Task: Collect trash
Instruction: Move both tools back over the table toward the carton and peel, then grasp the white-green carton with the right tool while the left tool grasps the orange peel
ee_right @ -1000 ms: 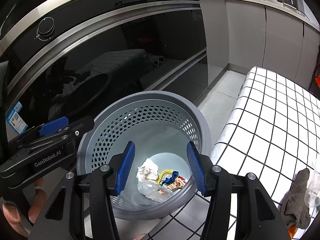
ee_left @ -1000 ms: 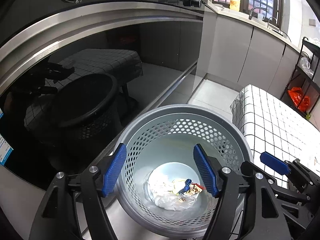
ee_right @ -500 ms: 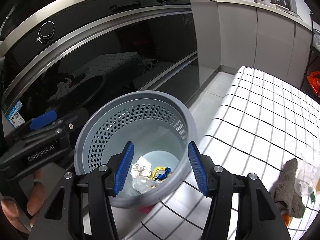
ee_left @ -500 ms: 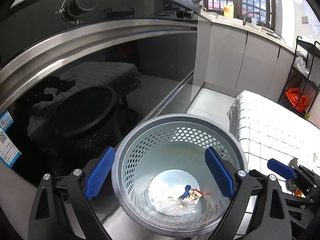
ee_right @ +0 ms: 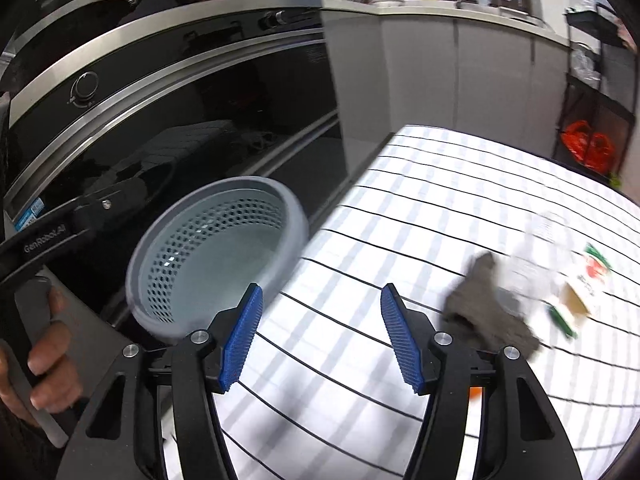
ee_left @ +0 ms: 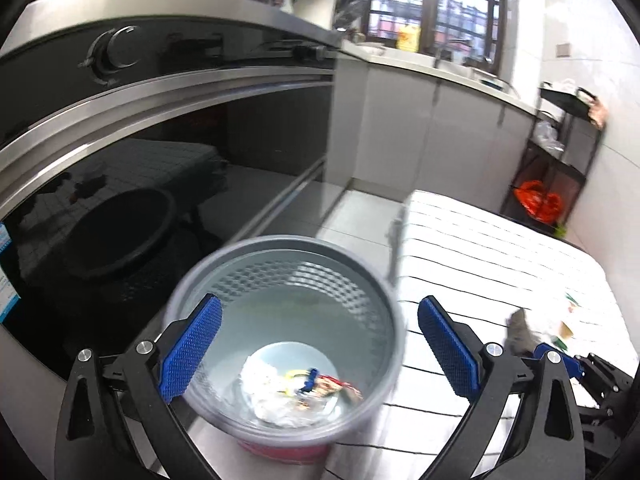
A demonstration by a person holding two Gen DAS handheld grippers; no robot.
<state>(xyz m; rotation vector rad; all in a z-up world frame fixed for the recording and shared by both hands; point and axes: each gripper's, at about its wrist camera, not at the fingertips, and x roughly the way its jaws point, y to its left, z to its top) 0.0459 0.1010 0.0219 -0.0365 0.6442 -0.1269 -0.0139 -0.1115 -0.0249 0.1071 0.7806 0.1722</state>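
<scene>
Hovering over the grey bin [ee_left: 280,316], the left gripper [ee_left: 320,344] had its jaws opening to their widest with nothing pinched between them; crumpled paper and wrappers [ee_left: 296,388] already lay at the bin's bottom. The right gripper [ee_right: 322,340] pointed at the checked tablecloth [ee_right: 400,208], its jaws opening and empty. More rubbish [ee_right: 560,276], blurred clear plastic and printed packets, lay on the cloth beside a grey rag [ee_right: 488,308], well apart from the bin. The step in hand looked like fetching the next piece; that called for reaching the right gripper across to the packets and closing on one.
</scene>
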